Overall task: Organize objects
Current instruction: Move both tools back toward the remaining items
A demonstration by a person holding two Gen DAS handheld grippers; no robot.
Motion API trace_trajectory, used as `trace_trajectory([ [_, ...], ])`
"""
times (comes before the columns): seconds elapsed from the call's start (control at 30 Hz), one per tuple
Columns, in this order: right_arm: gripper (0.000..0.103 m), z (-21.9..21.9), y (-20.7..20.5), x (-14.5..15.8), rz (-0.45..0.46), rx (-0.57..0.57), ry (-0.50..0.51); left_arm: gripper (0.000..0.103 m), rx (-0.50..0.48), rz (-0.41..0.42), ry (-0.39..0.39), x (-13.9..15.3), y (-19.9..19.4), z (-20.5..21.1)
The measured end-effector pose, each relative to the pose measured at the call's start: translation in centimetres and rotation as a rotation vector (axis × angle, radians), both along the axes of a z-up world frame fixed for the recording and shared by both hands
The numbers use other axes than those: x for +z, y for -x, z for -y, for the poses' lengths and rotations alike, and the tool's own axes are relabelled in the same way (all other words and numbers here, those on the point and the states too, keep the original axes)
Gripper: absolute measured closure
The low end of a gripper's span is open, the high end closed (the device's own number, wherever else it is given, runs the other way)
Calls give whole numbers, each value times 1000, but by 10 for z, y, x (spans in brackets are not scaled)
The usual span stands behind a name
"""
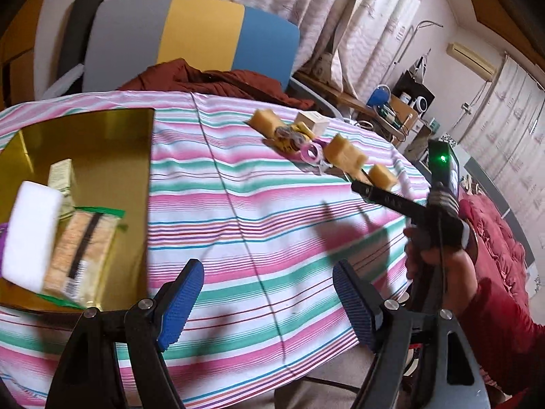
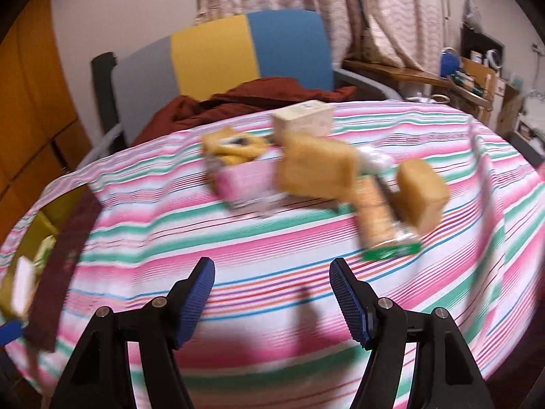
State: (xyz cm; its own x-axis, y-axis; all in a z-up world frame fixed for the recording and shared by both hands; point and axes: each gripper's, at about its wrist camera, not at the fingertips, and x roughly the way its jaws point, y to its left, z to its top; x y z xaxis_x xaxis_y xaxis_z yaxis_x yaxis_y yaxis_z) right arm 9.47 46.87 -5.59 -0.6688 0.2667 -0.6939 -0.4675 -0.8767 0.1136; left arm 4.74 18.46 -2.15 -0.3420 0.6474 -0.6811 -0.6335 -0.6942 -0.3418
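Tray (image 1: 102, 129), gold, at the left of the striped tablecloth (image 1: 238, 204) in the left wrist view; on it a white sponge block (image 1: 30, 231), a wrapped cracker packet (image 1: 81, 255) touching it, and a pale carton (image 1: 63, 177) behind. Left gripper (image 1: 267, 301): blue pads spread wide, nothing between them, hovering near the table's near edge just beside the tray. Unsorted cluster well apart toward the far right: yellow sponges (image 1: 344, 153), tape rolls (image 1: 306, 148), a small white box (image 1: 311, 122). The other tool is visible at right, gripped in a red-sleeved hand (image 1: 439, 259).

Right wrist view, heavily blurred. Right gripper (image 2: 272, 301): pads spread, empty, above the cloth. Ahead lie two yellow sponges, a second cracker packet (image 2: 378, 218), a pink container (image 2: 238, 180) and the box.

Step judged: sorting partly done, between picks. Next move calls for advancing the right tool to the nearest loose item, likely the packet or a sponge, and closing squarely on it.
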Motion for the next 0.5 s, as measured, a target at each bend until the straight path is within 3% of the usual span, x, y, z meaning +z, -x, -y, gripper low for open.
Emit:
trace_trajectory([
  [0.5, 32, -96, 22, -24, 93, -115, -13, 23, -27, 56, 55, -21, 4, -38],
])
